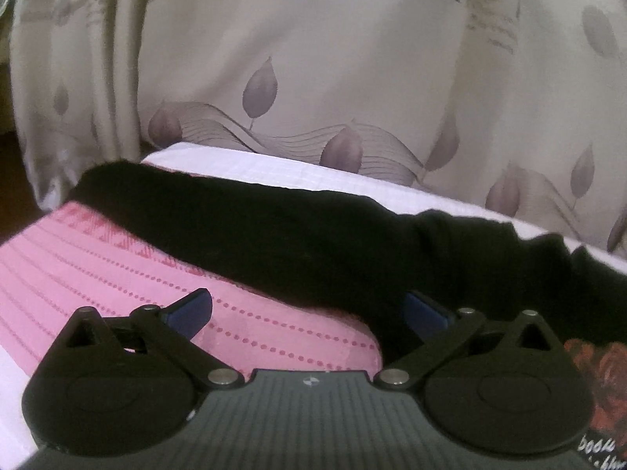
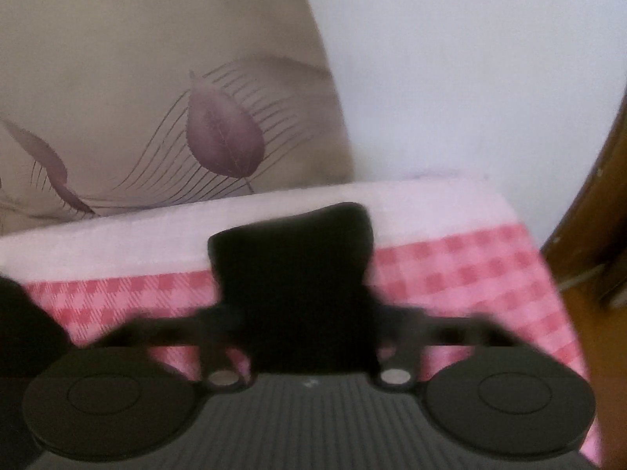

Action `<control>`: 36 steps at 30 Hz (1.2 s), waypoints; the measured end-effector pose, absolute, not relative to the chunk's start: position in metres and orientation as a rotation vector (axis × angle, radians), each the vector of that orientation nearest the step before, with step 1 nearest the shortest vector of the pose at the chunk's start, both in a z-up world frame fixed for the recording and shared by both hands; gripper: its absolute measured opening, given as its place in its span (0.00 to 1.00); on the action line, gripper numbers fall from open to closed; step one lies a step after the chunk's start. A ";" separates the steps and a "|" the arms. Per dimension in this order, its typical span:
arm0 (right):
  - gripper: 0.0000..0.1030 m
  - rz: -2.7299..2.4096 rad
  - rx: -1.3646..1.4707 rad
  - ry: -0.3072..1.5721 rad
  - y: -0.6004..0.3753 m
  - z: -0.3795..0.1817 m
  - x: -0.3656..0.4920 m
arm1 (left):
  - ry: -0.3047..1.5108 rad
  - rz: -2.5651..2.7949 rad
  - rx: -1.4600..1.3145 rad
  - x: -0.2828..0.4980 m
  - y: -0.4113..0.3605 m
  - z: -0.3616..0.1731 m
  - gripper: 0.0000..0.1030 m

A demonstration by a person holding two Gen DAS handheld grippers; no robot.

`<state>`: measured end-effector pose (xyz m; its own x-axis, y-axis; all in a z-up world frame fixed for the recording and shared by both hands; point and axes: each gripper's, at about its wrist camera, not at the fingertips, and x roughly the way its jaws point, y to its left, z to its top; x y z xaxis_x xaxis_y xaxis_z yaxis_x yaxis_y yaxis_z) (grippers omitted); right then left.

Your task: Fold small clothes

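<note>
Two grippers work one black garment (image 1: 313, 235) spread on the pink cloth (image 1: 98, 274): left gripper (image 1: 309, 309) spread wide, garment from 12 to 3 o'clock; right gripper (image 2: 305, 305) clenched on a flap. Better to lift evenly, keeping edges aligned

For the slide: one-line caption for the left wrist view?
Open left gripper poised at the edge of a black garment lying across a pink cloth, leaf-print curtain behind.

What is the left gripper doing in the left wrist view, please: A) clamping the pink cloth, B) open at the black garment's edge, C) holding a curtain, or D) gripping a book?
B: the left gripper has its blue fingers spread wide, one over the pink cloth, the other against the black garment.
</note>
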<state>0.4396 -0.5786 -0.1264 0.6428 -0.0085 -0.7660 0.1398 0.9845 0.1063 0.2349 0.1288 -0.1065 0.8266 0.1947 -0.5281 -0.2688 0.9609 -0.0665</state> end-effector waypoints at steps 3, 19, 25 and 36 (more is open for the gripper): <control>0.11 -0.109 0.224 0.738 -0.585 -0.120 0.414 | 0.550 0.261 -0.120 0.236 0.126 -0.108 1.00; 0.12 -0.392 0.841 0.414 -0.719 -0.154 0.213 | 0.564 0.313 -0.118 0.238 0.128 -0.110 1.00; 1.00 -0.429 0.823 0.375 -0.719 -0.157 0.230 | 0.569 0.318 -0.117 0.238 0.128 -0.110 1.00; 0.12 -0.399 0.511 0.569 -0.693 -0.151 0.302 | 0.621 0.343 -0.136 0.243 0.134 -0.114 1.00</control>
